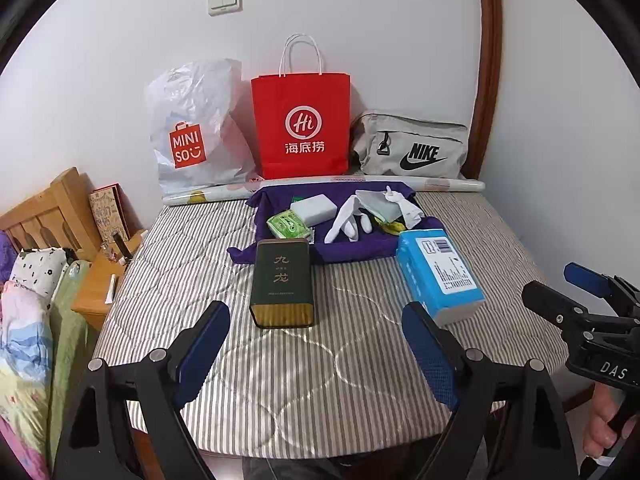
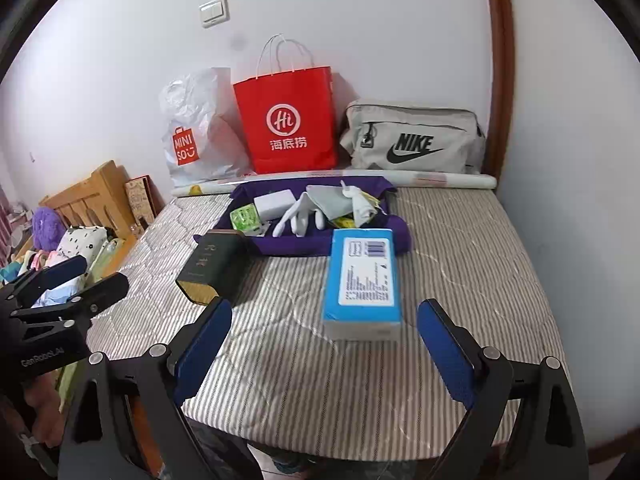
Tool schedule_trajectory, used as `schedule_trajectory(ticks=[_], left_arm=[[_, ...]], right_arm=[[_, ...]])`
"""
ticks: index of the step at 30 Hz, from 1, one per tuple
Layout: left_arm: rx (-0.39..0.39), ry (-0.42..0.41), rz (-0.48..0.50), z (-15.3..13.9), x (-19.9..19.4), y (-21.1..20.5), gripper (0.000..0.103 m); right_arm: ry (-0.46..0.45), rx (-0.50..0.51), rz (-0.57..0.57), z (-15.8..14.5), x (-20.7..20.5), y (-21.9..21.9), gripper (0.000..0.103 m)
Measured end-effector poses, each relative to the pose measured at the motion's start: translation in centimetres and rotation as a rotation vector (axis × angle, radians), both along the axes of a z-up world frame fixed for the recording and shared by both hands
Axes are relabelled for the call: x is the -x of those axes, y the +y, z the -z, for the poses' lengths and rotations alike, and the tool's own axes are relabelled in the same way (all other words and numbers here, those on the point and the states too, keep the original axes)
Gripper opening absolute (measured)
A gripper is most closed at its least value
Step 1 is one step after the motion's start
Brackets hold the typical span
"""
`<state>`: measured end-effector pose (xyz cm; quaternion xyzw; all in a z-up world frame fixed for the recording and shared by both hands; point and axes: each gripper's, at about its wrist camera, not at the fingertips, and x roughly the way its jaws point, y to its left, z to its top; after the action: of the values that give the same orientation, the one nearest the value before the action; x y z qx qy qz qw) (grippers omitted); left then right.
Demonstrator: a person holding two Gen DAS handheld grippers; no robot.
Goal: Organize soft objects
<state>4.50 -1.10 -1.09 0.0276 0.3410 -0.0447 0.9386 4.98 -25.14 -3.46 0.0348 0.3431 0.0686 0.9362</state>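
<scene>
the left gripper (image 1: 316, 344) hovers low over the near edge of the striped mattress (image 1: 360, 380), its blue-padded fingers (image 1: 204, 344) spread wide with nothing between them. straight ahead of it, lying flat, is a dark green tin (image 1: 282, 282) with gold characters. the right gripper (image 2: 324, 344) is level beside it, jaws equally wide apart and empty, pointed at a blue tissue pack (image 2: 362, 280) that lies just beyond its fingertips without touching them. each tool shows at the edge of the other's view.

further back, a purple cloth tray (image 1: 352, 250) sits across the middle of the mattress, touching the tin's and the tissue pack's far ends. inside it lie a green wet-wipe pack (image 1: 289, 225), a white rectangular pack (image 1: 314, 208), a pair of white gloves (image 1: 350, 220), a grey folded cloth (image 1: 378, 204) and a white knotted cloth (image 1: 406, 206), with something yellow partly hidden under them.

against the wall stand a white miniso plastic bag (image 1: 192, 132), a red haidilao paper bag (image 1: 302, 124) and a grey nike bag (image 1: 412, 146), with a rolled sheet (image 1: 440, 185) lying in front of them. to the left are a wooden bed frame (image 1: 48, 212) with bedding (image 1: 24, 320) and a small wooden nightstand (image 1: 100, 280).
</scene>
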Motion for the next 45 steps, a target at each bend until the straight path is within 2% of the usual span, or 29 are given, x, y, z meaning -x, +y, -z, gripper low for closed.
schedule_trajectory(ticks=[17, 45], left_arm=[[0.007, -0.035, -0.03, -0.7, 2.3, 0.5, 0.087], [0.006, -0.037, -0.03, -0.8, 2.8, 0.7, 0.087]], right_arm=[[-0.035, 0.04, 0.009, -0.1, 2.8, 0.1, 0.093], [-0.045, 0.045, 0.0, -0.6, 3.1, 0.1, 0.093]])
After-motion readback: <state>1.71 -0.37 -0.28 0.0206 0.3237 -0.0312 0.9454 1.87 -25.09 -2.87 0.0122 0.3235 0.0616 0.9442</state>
